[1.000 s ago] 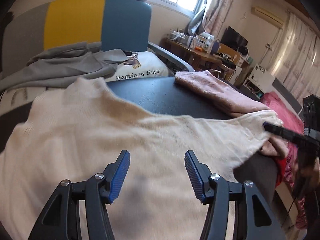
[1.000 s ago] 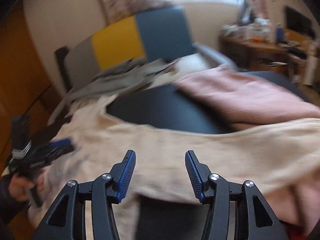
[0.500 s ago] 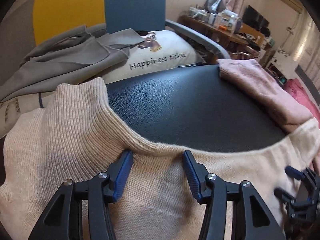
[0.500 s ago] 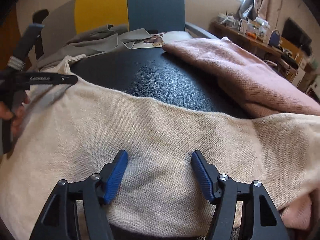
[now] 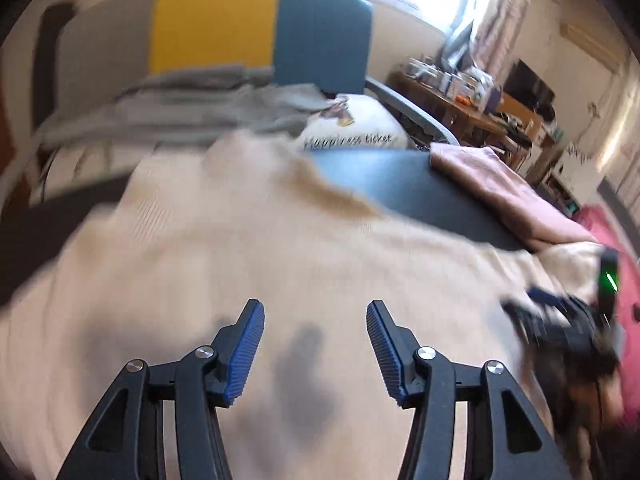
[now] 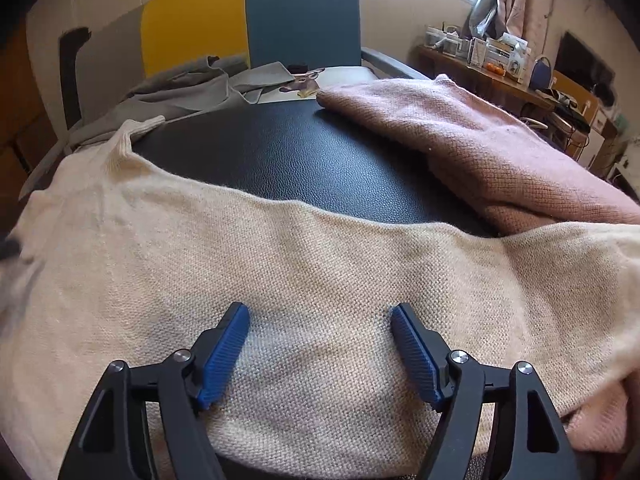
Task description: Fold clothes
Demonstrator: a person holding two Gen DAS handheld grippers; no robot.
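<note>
Two grippers are seen over a cream knit sweater (image 6: 280, 264) spread across a black leather-look tabletop (image 6: 304, 160). The right gripper (image 6: 320, 344) is spread wide, its blue pads (image 6: 224, 350) pressed down onto the knit with nothing pinched between them. The left gripper (image 5: 315, 344) is likewise parted wide above the sweater (this view is blurred, so contact cannot be told) and nothing is held. A folded pink sweater (image 6: 480, 148) lies just beyond the cream one, touching it at the right. Grey clothing (image 6: 184, 96) is draped on the chair (image 6: 300, 12) behind.
</note>
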